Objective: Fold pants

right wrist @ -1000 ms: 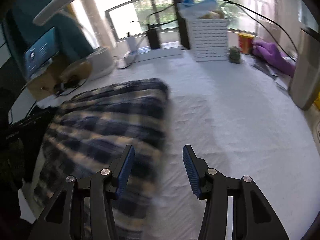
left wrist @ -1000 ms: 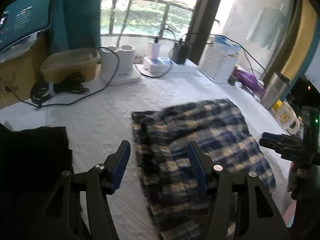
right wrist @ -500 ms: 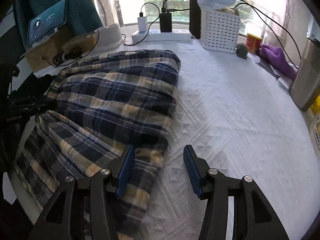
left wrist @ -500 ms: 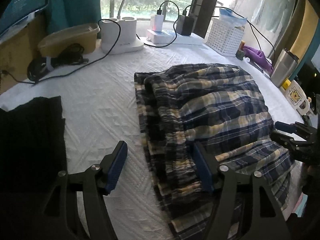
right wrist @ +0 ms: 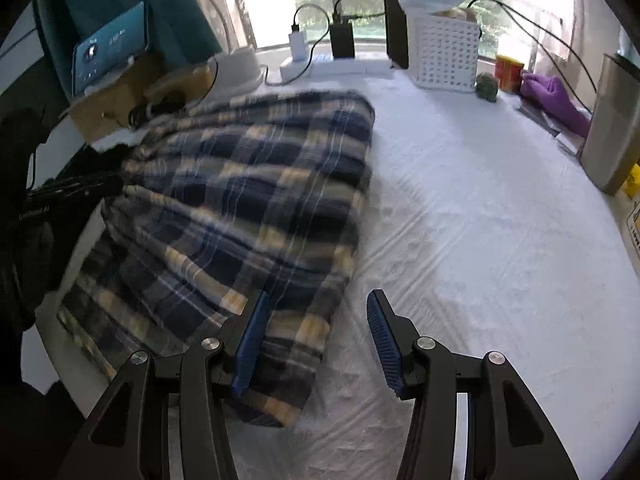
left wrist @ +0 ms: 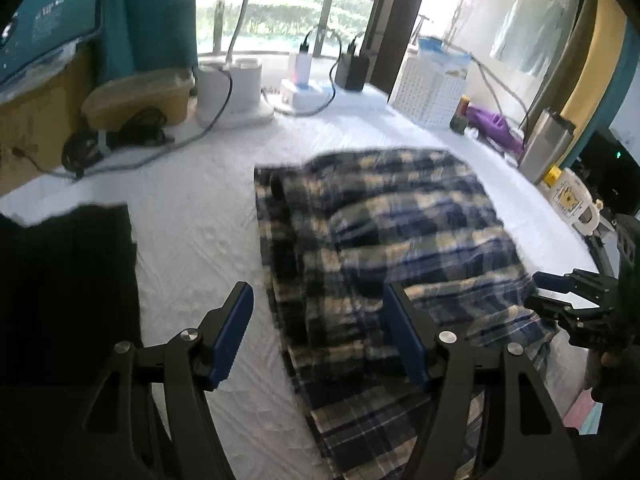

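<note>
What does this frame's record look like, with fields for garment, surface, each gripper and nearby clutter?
garment: plaid pants, folded over, lying on the bed
surface: white textured cover
left gripper: fingers apart, over the pants' waistband edge, gripping nothing
right gripper: fingers apart, straddling the pants' right edge, not pressing on the fabric
other cloth: black garment, left of the pants, apart from them
clutter at far edge: white basket, power strip with chargers, purple glove
</note>
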The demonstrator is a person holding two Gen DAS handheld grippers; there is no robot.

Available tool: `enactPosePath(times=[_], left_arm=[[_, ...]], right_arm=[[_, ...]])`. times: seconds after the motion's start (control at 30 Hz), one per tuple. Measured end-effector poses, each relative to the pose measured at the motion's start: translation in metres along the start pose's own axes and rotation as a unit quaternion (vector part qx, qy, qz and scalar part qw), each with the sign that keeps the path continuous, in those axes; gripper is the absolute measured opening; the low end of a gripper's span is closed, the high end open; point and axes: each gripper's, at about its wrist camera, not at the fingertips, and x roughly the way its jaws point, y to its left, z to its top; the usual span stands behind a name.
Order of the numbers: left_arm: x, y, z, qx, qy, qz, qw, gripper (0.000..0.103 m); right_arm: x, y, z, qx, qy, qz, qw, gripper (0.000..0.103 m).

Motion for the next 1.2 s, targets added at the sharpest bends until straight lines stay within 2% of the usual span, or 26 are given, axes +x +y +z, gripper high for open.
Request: enactPosePath(times=[0.2, 0.43, 0.53, 0.63, 1.0, 1.2], left_arm=[[0.011, 0.006, -0.017, -0.009, 0.030, 0.000, 0.9995, 0.071], [0.002, 0.004, -0.008, 0.002, 0.018, 0.000, 0.9998, 0.071], [-0.001, 0.007, 0.003, -0.009, 0.002, -0.002, 1.0000, 0.071], [0.003, 0.009, 0.015, -0.015, -0.005, -0.002, 0.9999, 0.082], [0.033, 0.001, 0.044, 0.019, 0.006, 0.000, 0.9998, 0.082], [0.053, 0.005, 0.052, 0.011, 0.025, -0.003, 0.9996, 0.082]], right_arm=[[-0.005, 0.000, -0.009, -0.023, 0.002, -0.003, 1.000, 0.053], [-0.012, -0.014, -0.004, 0.000, 0.000, 0.014, 1.000, 0.053], [-0.013, -0.021, 0.006, 0.012, -0.011, 0.015, 1.000, 0.053], [-0.012, -0.028, 0.020, 0.021, -0.020, 0.015, 0.999, 0.053], [0.003, -0.040, 0.061, 0.028, -0.038, 0.025, 0.999, 0.053], [0.016, -0.044, 0.080, 0.026, -0.038, 0.032, 0.998, 0.053]])
